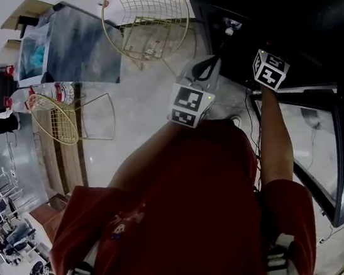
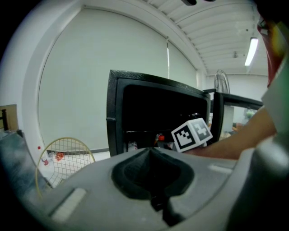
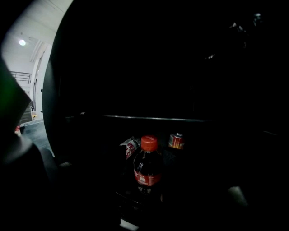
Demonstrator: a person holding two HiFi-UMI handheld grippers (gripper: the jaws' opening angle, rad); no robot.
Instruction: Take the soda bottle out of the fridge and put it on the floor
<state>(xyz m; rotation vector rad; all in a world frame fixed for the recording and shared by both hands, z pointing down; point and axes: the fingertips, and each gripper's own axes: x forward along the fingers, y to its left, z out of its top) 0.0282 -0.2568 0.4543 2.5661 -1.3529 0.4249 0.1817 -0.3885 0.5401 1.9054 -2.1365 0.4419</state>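
Observation:
The soda bottle [image 3: 146, 168], dark with a red cap and red label, stands upright on a shelf inside the black fridge [image 1: 282, 28]. Its cap also shows as a red dot [image 2: 161, 137] in the left gripper view. My right gripper [image 3: 141, 211] reaches into the fridge with its marker cube [image 1: 270, 70] at the opening. Its dim jaws stand wide apart, short of the bottle and touching nothing. My left gripper [image 2: 156, 198] hangs in front of my chest outside the fridge, its marker cube [image 1: 189, 104] facing up, jaws shut on nothing.
A small can [image 3: 176, 140] and a crumpled packet [image 3: 130, 146] sit behind the bottle. The fridge's glass door [image 1: 327, 162] swings open to the right. Two gold wire baskets [image 1: 148, 16] [image 1: 57, 119] and a grey covered table [image 1: 77, 44] stand on the pale floor at left.

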